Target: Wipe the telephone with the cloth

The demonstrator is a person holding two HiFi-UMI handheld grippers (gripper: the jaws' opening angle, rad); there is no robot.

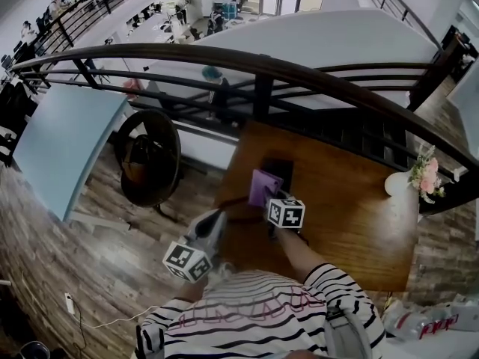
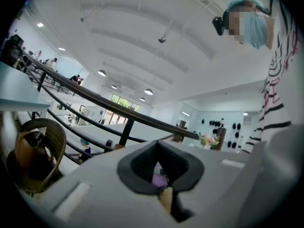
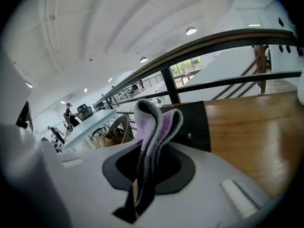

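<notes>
My right gripper [image 3: 141, 184] is clamped on the cloth [image 3: 154, 127]. A folded loop of it stands up out of the jaws, a fuzzy knit in pale purple and white with a dark edge. From the head view, the cloth hangs over the near end of the telephone [image 1: 278, 169], but I cannot tell whether the two touch. The telephone is a flat, black, rectangular block with a matte face. It lies on the wooden counter [image 1: 352, 215], toward the counter's far left part and near the railing [image 1: 262, 69]. The counter is smooth and warm brown, with a fine grain running across it.

My left gripper [image 2: 164, 194] has its jaws drawn together with nothing clamped that I can make out. Only a speck of purple and a sliver of tan show past the tips. In the head view it sits low at the counter's near left edge, apart from the telephone and angled toward it.

A round white vase [image 1: 395, 184] with pink flowers [image 1: 424, 174] stands at the counter's far right edge, well apart from the telephone. A rounded wicker chair [image 1: 150, 155] sits on the plank floor to the left, beyond the counter.
</notes>
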